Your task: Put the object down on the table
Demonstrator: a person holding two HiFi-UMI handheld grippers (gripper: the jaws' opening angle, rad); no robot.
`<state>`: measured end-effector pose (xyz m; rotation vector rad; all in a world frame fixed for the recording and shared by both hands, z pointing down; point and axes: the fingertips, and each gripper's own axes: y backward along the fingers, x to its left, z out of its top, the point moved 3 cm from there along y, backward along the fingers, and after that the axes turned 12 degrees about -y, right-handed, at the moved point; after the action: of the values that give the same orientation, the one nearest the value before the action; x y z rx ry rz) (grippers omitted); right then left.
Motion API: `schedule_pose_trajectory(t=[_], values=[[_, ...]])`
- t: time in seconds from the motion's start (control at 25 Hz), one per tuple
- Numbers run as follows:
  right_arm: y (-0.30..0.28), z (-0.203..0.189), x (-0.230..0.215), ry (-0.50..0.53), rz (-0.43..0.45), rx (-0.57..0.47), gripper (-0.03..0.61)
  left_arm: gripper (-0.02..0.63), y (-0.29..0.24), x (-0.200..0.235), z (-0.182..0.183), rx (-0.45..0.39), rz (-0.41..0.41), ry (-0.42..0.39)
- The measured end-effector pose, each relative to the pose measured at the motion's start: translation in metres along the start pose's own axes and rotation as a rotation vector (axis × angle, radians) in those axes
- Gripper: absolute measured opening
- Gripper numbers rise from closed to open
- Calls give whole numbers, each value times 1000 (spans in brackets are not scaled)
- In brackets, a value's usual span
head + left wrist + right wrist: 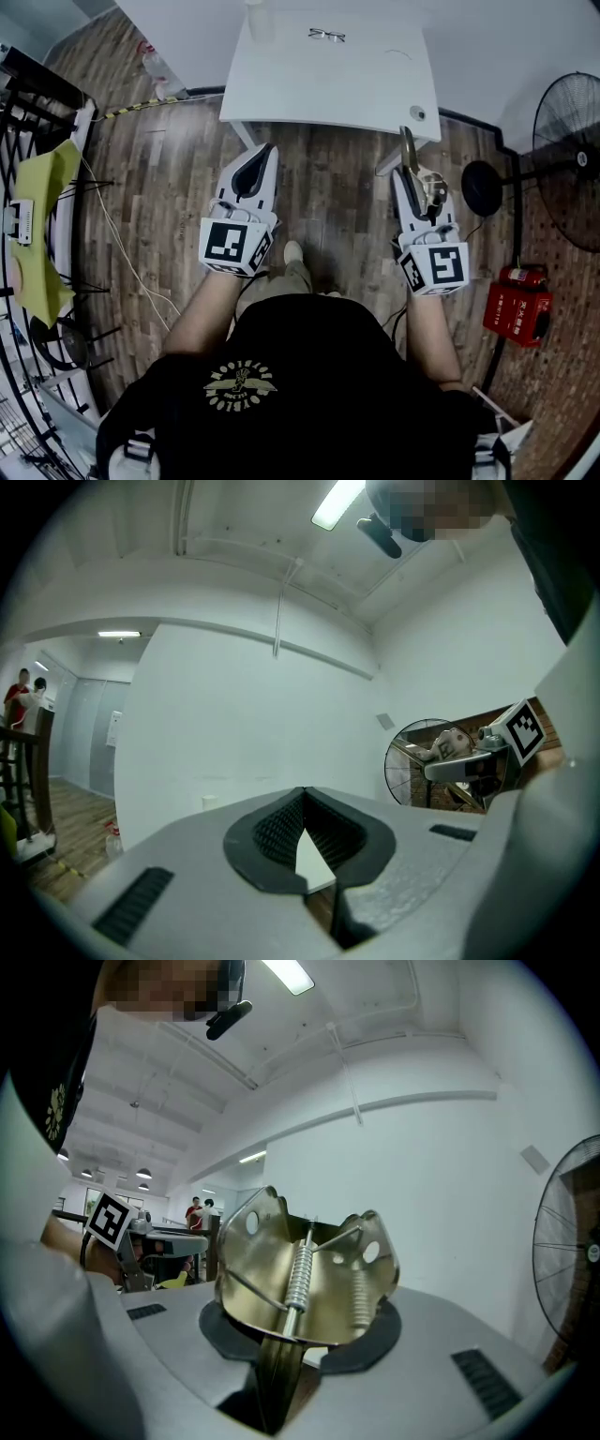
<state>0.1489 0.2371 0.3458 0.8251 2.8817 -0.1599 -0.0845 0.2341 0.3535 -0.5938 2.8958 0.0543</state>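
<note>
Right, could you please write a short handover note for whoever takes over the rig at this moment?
Left gripper: shut, nothing in it, held level in front of the white table.
Right gripper: shut on the metal spring clip, whose sprung wings stick out past the jaws.
Things: the clip is near the table's front right corner; glasses lie towards the far edge.
Done: the clip is gripped and at the table.
Left: bring it over a bare part of the tabletop, lower it, open the right gripper.
</note>
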Motion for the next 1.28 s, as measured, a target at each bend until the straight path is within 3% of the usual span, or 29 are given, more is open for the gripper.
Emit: schedule_pose_trajectory(t=[0.4, 0.92, 1.28], values=[[-34, 5, -7, -5, -30, -13, 104, 6, -33, 28, -5, -8, -26, -3], [-66, 12, -3, -12, -106, -37, 104, 6, -68, 49, -6, -38, -131, 6], [-75, 27, 8, 8, -109, -52, 104, 6, -72, 72, -4, -57, -119, 21]])
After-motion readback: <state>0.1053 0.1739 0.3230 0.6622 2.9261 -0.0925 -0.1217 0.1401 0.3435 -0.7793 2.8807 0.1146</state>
